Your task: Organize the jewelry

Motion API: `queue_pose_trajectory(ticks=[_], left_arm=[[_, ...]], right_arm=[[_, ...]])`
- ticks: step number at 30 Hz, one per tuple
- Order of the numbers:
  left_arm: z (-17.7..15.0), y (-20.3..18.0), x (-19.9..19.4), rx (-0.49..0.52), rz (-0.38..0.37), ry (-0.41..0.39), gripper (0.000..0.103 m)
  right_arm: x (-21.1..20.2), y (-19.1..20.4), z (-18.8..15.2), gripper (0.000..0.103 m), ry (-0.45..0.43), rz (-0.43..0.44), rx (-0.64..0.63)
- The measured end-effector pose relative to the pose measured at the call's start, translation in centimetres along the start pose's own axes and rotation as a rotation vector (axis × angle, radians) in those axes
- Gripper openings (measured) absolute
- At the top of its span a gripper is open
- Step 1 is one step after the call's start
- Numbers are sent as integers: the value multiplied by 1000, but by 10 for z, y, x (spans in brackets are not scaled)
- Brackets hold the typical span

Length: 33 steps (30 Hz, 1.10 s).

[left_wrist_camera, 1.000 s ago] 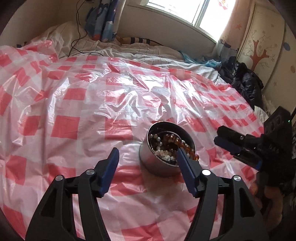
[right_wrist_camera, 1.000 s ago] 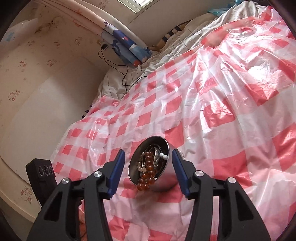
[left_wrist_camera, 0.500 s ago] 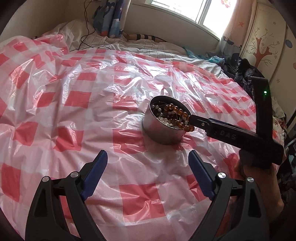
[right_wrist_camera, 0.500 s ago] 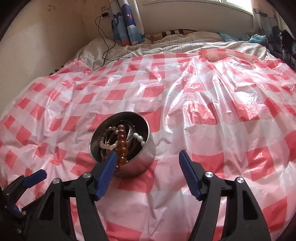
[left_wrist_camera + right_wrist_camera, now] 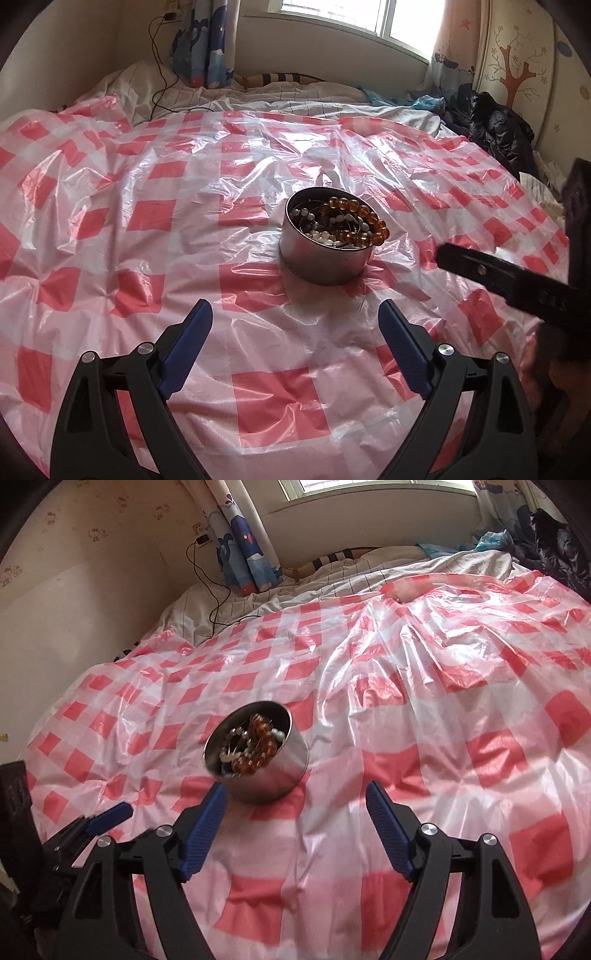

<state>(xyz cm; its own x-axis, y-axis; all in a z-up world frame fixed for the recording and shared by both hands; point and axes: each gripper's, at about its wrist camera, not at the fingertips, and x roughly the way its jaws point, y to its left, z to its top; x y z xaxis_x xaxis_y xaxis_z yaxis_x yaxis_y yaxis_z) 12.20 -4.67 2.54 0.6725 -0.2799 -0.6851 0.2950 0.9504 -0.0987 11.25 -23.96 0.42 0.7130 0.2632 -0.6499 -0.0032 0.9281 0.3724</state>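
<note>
A round metal tin [image 5: 325, 260] stands on the red-and-white checked plastic sheet [image 5: 147, 206], holding an amber bead bracelet [image 5: 369, 221] that hangs over the rim and pearl-like strands [image 5: 321, 236]. My left gripper [image 5: 294, 308] sits short of the tin, its jaws opening with nothing between them. In the right wrist view the tin [image 5: 273, 779] lies just beyond my right gripper [image 5: 297, 788], whose jaws are also opening, with only the sheet between them. The amber bracelet [image 5: 258, 746] fills the tin. One blue finger [image 5: 110, 818] of the left gripper shows at lower left.
The sheet covers a bed with striped bedding [image 5: 295, 96] at the far end. A blue patterned curtain [image 5: 207, 48] and a black cable [image 5: 162, 81] hang at the back wall. A black jacket [image 5: 495, 125] lies at the right edge, by a decorated wall panel [image 5: 517, 66].
Both grippers have drawn back from the tin and their jaws have spread wider. The right gripper, which reached to the tin's rim, now sits off to its right. The tin stays put.
</note>
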Motion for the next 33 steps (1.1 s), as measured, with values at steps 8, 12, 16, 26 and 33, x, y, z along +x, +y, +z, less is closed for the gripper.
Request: queue_pose_trajectory(ticks=[8, 12, 16, 26, 33], left_arm=[[-31, -16, -21, 53, 99, -19, 95], [-46, -21, -27, 104, 180, 18, 95], [-55, -17, -40, 75, 163, 13, 95], [-61, -20, -52, 86, 177, -8, 95], [-61, -19, -52, 83, 204, 4, 95]], right_arm=[[-39, 22, -46, 89, -77, -35, -39], [-35, 35, -58, 90, -67, -40, -84], [-37, 44, -70, 90, -74, -36, -92], [-52, 52, -79, 93, -132, -65, -115], [-49, 46, -77, 94, -129, -78, -94]])
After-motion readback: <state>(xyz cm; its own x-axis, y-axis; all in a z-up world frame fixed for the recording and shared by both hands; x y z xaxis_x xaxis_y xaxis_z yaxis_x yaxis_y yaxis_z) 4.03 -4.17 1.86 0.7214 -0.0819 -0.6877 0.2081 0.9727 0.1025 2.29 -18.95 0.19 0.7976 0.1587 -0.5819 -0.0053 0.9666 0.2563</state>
